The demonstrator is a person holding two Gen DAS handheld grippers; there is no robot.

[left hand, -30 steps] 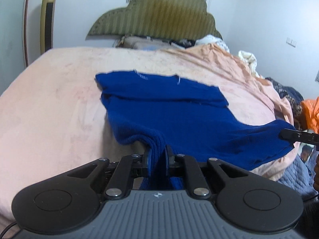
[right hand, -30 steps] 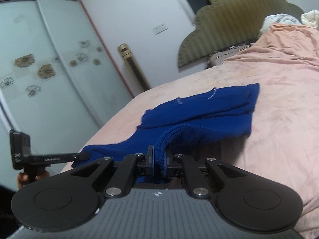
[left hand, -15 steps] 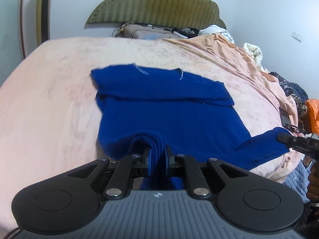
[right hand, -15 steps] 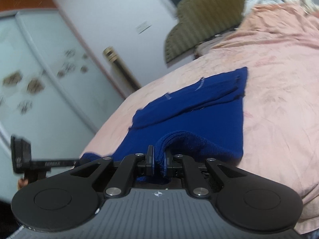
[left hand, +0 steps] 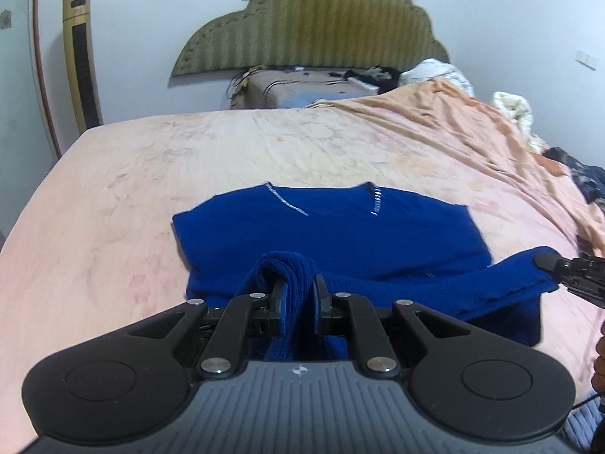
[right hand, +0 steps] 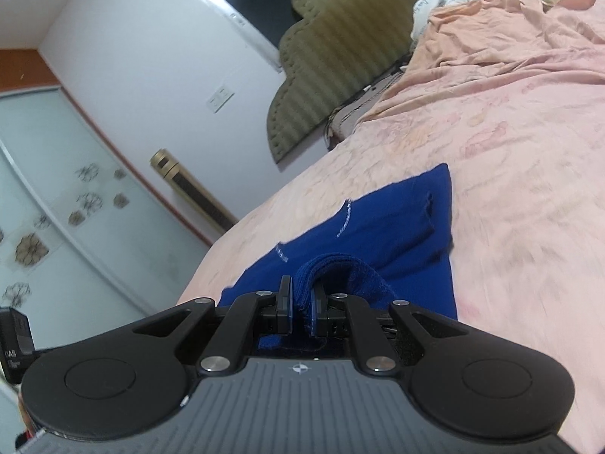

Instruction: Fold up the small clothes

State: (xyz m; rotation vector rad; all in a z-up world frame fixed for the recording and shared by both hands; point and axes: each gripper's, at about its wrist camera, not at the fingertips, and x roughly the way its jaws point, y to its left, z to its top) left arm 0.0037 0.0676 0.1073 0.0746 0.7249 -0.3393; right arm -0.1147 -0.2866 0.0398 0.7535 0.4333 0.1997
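Both wrist views low, close, facing headboard [left hand: 302, 26], sharing bed [left hand: 113, 174]

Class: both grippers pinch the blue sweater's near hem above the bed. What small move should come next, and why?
Probably carry the hem forward toward the neckline: left gripper and right gripper both clamp the blue sweater, whose far half lies flat on the bed.

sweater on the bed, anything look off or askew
Nothing damaged. The sweater lies flat on the bed, its near hem lifted by the left gripper and right gripper, both shut on bunched fabric.
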